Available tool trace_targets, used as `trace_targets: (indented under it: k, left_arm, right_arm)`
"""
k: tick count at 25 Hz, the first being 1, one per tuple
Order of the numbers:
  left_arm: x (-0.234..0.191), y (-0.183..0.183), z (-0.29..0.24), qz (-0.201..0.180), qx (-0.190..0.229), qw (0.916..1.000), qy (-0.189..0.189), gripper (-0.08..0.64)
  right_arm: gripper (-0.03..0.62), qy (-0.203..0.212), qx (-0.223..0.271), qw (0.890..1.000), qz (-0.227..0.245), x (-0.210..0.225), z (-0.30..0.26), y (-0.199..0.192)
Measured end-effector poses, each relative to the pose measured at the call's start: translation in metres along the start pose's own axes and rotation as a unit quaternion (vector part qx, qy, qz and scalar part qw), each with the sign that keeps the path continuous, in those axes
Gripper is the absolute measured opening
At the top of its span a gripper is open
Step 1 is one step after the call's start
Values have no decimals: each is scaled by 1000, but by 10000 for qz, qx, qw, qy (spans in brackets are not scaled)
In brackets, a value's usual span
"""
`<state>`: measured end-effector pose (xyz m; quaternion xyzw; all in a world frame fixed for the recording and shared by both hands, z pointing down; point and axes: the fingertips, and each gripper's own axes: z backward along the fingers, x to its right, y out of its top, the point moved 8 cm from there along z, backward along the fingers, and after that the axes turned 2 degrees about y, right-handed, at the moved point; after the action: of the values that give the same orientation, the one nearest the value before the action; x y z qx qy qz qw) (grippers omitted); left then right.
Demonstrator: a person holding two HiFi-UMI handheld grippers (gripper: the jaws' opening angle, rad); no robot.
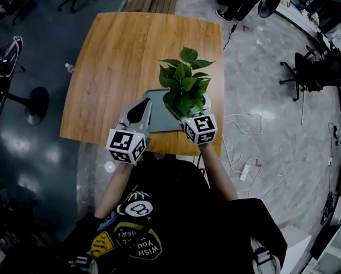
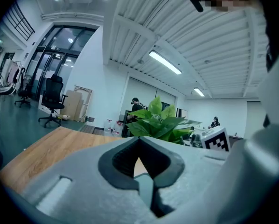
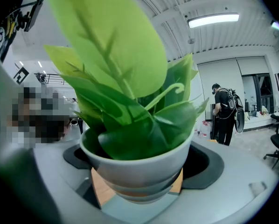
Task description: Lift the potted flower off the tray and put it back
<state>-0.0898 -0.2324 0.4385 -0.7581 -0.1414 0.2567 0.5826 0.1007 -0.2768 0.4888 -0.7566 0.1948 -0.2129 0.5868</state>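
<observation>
The green-leaved potted flower (image 1: 185, 84) in its white ribbed pot sits clamped between the right gripper's (image 1: 189, 117) jaws at frame centre, over the flat grey tray (image 1: 159, 117) on the wooden table (image 1: 130, 50). The left gripper (image 1: 139, 111), pinched together and empty, points at the tray's left edge.

Head view: the potted flower's (image 1: 185, 84) pot is mostly hidden under its foliage and the right gripper (image 1: 189, 117). Tray's (image 1: 158, 116) right part is covered too. Right gripper view: foliage cut off at top edge. Small item (image 1: 69, 67) by table (image 1: 130, 50) edge is too small to tell.
</observation>
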Motion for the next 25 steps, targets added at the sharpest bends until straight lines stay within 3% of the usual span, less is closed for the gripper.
trace_targets:
  k: [8, 14, 21, 25]
  left_arm:
    - [-5, -31, 5, 86, -351, 9990, 261, -2]
    - [-1, -58, 18, 131, -640, 9970, 422, -2]
    - [-11, -89, 38, 89, -1073, 9917, 708, -2]
    - [-15, -107, 42, 62, -1345, 9887, 652, -2]
  right_arm:
    - [549, 286, -24, 9996, 57, 0, -7, -30]
    - [549, 584, -246, 9970, 437, 8, -34, -106]
    - [549, 540, -684, 9960, 189, 31, -82, -197]
    - [549, 442, -836, 9954, 121, 30, -96, -234]
